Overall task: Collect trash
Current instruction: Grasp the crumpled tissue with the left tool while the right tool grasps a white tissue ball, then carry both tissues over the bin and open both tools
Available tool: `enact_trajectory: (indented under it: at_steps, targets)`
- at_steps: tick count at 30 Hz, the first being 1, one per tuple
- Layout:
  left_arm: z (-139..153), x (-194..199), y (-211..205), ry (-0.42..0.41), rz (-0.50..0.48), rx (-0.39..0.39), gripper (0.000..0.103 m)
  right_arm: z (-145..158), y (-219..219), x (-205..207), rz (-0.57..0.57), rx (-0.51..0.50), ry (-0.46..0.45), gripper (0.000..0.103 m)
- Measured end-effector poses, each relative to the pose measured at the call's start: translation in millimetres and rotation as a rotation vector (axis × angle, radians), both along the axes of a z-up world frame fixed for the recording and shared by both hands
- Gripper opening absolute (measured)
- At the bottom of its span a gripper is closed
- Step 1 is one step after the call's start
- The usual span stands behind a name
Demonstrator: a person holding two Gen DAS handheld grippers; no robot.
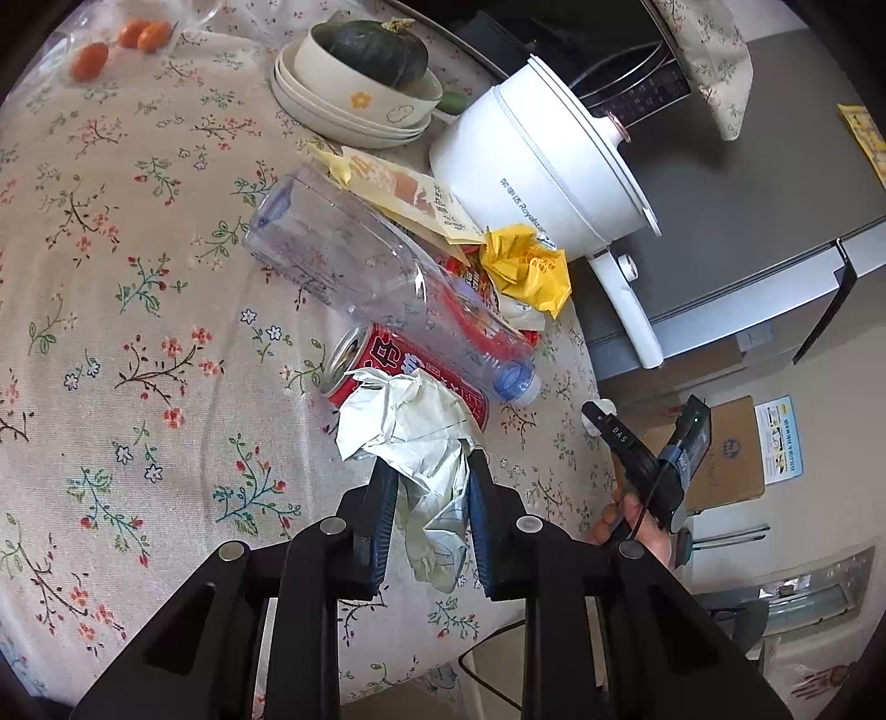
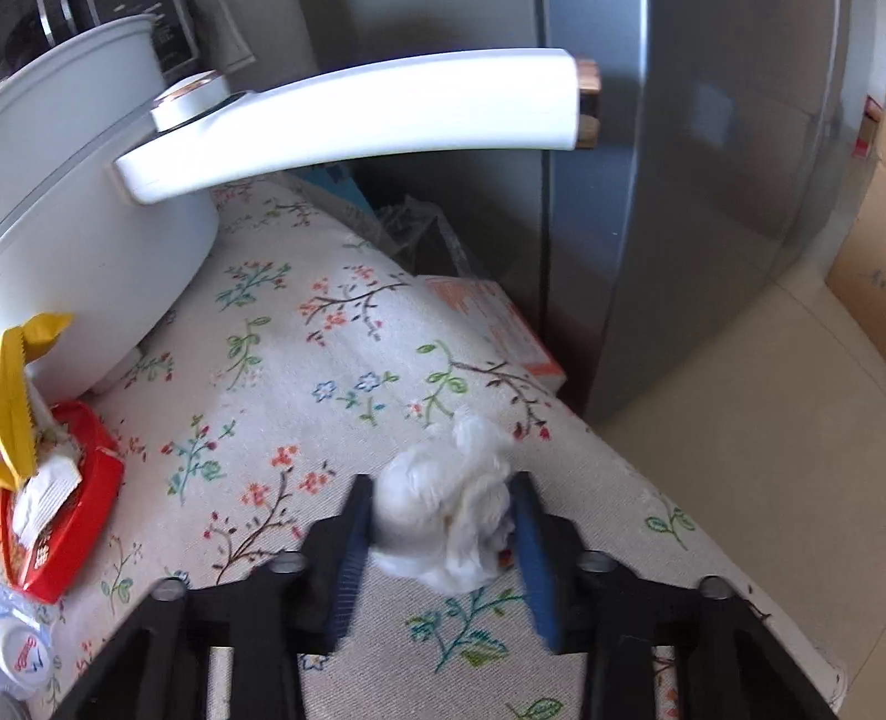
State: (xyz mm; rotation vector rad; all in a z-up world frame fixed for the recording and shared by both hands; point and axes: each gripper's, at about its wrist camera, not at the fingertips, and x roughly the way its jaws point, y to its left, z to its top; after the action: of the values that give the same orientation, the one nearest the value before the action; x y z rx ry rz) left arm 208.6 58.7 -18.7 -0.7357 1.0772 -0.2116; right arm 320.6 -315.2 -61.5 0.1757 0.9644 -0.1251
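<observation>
My left gripper (image 1: 429, 471) is shut on a crumpled pale paper wad (image 1: 412, 432), held just above the floral tablecloth (image 1: 138, 332). Behind it lie a red drink can (image 1: 382, 360), a clear plastic bottle (image 1: 360, 266) on its side, a yellow wrapper (image 1: 526, 266) and a printed paper packet (image 1: 410, 194). My right gripper (image 2: 440, 487) is shut on a white tissue ball (image 2: 448, 515) near the table's edge. The right gripper also shows in the left wrist view (image 1: 595, 412), off the table's right side. A red snack packet (image 2: 61, 498) and a yellow wrapper (image 2: 22, 382) lie at the left of the right wrist view.
A white electric pot (image 1: 531, 166) with a long handle (image 2: 360, 111) stands on the table. Stacked bowls with a dark squash (image 1: 376, 50) and small oranges (image 1: 88, 58) sit at the back. A grey fridge (image 2: 692, 194) stands beside the table, cardboard boxes (image 1: 725, 448) on the floor.
</observation>
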Motion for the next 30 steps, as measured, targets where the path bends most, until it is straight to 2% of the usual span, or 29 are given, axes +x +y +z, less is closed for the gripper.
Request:
enact_trajectory:
  at_steps: [2, 9, 15, 20, 25, 28, 30]
  targets:
    - [0, -1, -1, -0.004, -0.007, -0.007, 0.026, 2, 9, -13, 0.041, 0.007, -0.021, 0.032]
    - [6, -3, -9, -0.038, -0.031, 0.011, 0.026, 12, 19, -71, 0.132, 0.275, -0.021, 0.033]
    - [10, -7, -24, -0.064, -0.101, 0.018, 0.026, 30, 18, -124, 0.171, 0.437, 0.004, 0.033]
    - [19, -17, -45, -0.099, -0.174, 0.044, 0.026, 59, 10, -164, 0.18, 0.465, -0.024, 0.033]
    - [22, -30, -73, -0.123, -0.262, 0.078, 0.026, 82, 1, -208, 0.167, 0.504, -0.094, 0.033]
    - [20, -39, -94, -0.13, -0.331, 0.09, 0.026, 72, -6, -238, 0.118, 0.447, -0.122, 0.034]
    - [18, -44, -109, -0.128, -0.375, 0.086, 0.026, 51, -17, -249, 0.062, 0.458, -0.08, 0.034]
